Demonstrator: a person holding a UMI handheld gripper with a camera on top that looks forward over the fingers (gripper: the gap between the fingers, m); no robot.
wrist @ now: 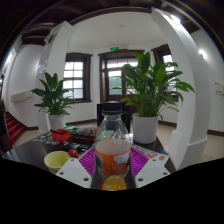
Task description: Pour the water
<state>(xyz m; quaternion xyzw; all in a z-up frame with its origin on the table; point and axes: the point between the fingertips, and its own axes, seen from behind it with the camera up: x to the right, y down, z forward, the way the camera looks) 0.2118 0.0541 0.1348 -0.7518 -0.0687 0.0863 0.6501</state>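
Gripper view: fingers (pixel 113 168) closed on a clear bottle (pixel 113 150) above the dark tabletop (pixel 30 155).

A handheld gripper (pixel 113 165) with two pale, whitish angular fingers (pixel 73 172). Each finger carries a magenta pad (pixel 88 160) marked with a dark grid pattern on its inner face.

I'm seeing daylight coming through the windows (pixel 72 75), blowing out the panes; ceiling light (pixel 176 20) is glaring; the walls are bending from fisheye distortion; the table (pixel 25 153) is sitting dim, the nearest objects looking soft.
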